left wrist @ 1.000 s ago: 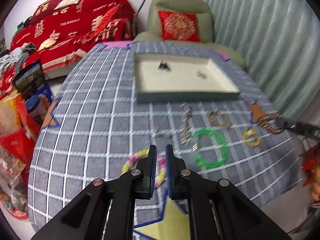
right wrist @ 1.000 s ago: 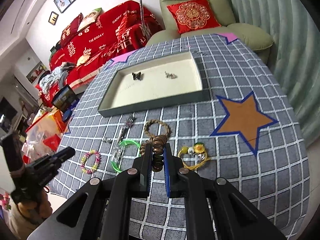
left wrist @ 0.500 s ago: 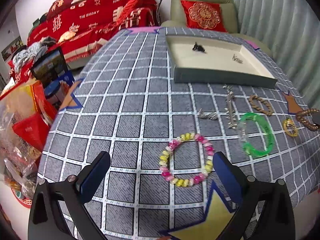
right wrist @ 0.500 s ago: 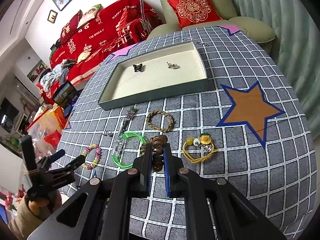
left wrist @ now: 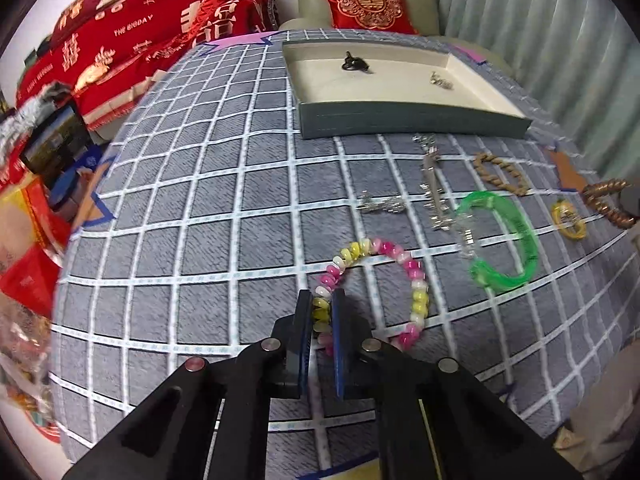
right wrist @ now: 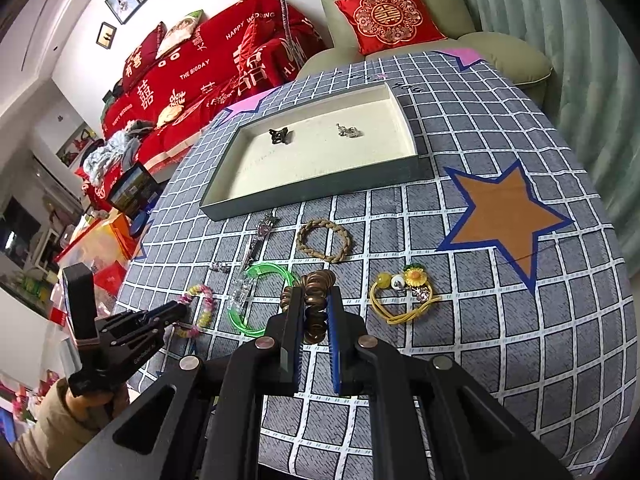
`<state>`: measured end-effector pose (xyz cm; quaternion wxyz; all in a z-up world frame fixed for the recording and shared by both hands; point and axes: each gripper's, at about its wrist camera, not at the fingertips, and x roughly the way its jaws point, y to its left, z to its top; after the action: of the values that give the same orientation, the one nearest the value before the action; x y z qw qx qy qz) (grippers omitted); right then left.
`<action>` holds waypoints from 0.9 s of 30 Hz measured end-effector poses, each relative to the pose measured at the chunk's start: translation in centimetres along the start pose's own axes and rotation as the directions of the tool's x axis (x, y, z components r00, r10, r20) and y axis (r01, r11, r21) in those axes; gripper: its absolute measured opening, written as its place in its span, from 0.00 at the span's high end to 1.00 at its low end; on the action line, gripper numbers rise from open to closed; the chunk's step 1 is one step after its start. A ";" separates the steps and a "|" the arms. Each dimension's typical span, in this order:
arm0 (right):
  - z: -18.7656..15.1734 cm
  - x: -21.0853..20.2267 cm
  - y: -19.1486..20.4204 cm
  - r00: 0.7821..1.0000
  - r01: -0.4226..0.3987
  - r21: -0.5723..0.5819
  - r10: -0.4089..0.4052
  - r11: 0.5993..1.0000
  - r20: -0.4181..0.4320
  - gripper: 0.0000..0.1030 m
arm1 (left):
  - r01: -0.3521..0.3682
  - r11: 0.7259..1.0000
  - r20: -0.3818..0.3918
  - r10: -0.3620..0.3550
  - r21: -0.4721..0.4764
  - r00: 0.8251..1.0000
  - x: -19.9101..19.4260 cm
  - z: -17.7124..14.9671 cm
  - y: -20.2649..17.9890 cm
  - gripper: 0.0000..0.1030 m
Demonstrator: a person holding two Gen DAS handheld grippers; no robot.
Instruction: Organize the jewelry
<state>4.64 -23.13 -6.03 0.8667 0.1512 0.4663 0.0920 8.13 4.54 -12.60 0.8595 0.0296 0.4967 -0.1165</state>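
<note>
Left fingers [left wrist: 321, 312]: clenched on the near arc of my pink-and-yellow bead bracelet [left wrist: 416, 300], which lies on the checked surface [left wrist: 200, 200].
Right fingers [right wrist: 314, 312]: grasping the brown bead bracelet [right wrist: 316, 284].
Tray [right wrist: 320, 192]: beyond, holding two small pieces.

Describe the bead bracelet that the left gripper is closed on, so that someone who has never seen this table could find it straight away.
Start at the shallow cream-lined tray on the grey checked tablecloth and come toward the near edge, past the translucent green bangle. The pink, yellow and white bead bracelet lies there, its near side pinched in the left gripper. It is the only multicoloured ring of chunky beads.
</note>
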 end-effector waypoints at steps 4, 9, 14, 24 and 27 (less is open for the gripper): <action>0.2 -0.4 0.0 1.000 -0.002 -0.004 0.002 1.000 0.011 0.89 | 0.046 0.998 0.035 -0.044 -0.042 0.998 -1.4 0.2 0.0 0.83; 1.5 -0.9 -0.2 0.999 -0.015 -0.002 0.015 1.000 0.031 0.89 | 0.091 0.994 0.105 -0.086 -0.052 0.991 -4.1 2.2 -0.5 0.83; 3.8 -1.1 -0.3 0.998 -0.020 -0.010 0.021 1.000 0.054 0.89 | 0.121 0.992 0.169 -0.114 -0.029 0.979 -6.3 5.7 -1.6 0.83; 11.3 0.2 -0.8 0.995 -0.055 0.000 0.055 0.998 0.080 0.89 | 0.122 0.992 0.214 -0.116 -0.014 0.970 -5.8 14.2 -3.3 0.83; 13.6 1.4 -0.9 0.996 -0.043 -0.013 0.044 0.999 0.083 0.89 | 0.107 0.994 0.209 -0.098 -0.031 0.973 -4.1 16.8 -3.3 0.83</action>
<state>16.80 -25.95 -0.42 0.8840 0.1604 0.4258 0.1070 19.68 -0.72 -0.37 0.8998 -0.0265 0.4080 -0.1526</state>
